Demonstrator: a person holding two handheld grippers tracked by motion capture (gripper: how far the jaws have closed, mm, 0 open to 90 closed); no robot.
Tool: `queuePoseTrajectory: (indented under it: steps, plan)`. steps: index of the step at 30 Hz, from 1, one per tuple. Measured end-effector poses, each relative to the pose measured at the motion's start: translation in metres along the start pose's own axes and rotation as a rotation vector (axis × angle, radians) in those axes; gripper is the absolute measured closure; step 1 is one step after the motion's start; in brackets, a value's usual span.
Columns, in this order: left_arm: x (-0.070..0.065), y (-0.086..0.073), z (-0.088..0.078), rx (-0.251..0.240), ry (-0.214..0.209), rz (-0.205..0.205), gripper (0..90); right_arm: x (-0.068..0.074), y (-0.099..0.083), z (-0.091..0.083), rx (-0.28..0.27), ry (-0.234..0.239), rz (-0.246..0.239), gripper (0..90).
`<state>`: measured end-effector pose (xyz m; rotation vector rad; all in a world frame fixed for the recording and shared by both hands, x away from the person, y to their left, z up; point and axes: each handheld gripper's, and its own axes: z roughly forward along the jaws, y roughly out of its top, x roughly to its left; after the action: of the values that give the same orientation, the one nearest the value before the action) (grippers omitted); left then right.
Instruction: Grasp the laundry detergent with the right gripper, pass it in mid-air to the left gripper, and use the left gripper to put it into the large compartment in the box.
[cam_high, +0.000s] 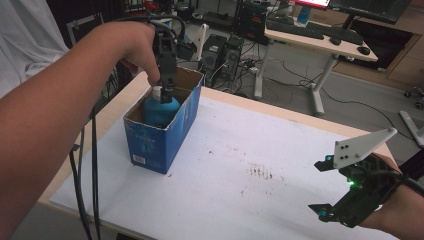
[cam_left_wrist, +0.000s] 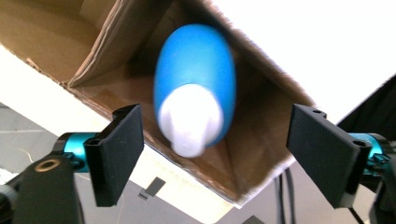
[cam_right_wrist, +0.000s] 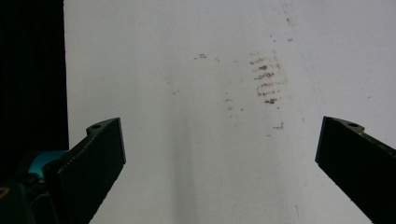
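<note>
Your left gripper (cam_left_wrist: 212, 156) hangs with jaws wide, clear of the blue bottle (cam_left_wrist: 196, 88) standing in the box (cam_high: 162, 137) at far left. Placing looks done; next, lift clear. Right gripper (cam_high: 320, 187) rests wide, empty, near right.

Your left claw (cam_left_wrist: 215, 154) carries two flat black pads (cam_left_wrist: 116, 154) with squared edges, each fixed by a small screw hole near the top and mounted on a turquoise metal cylinder. A brass-coloured ring sits in its black body. Black cables (cam_high: 85, 170) trail from it. Your right claw (cam_high: 322, 187) has a black frame, turquoise fittings, a green light and a grey three-cornered plate (cam_high: 362, 145) with several dark holes. A white sleeve (cam_high: 25, 35) covers your left shoulder.
</note>
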<state>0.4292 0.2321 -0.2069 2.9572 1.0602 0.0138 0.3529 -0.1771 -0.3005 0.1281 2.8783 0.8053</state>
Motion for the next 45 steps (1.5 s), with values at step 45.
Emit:
queuePoseTrajectory:
  steps: [45]
  plan:
    - [-0.104,0.068,0.020,-0.010,-0.028,0.557,1.7,-0.062,-0.005,-0.017,0.375,0.035,-0.009,0.9]
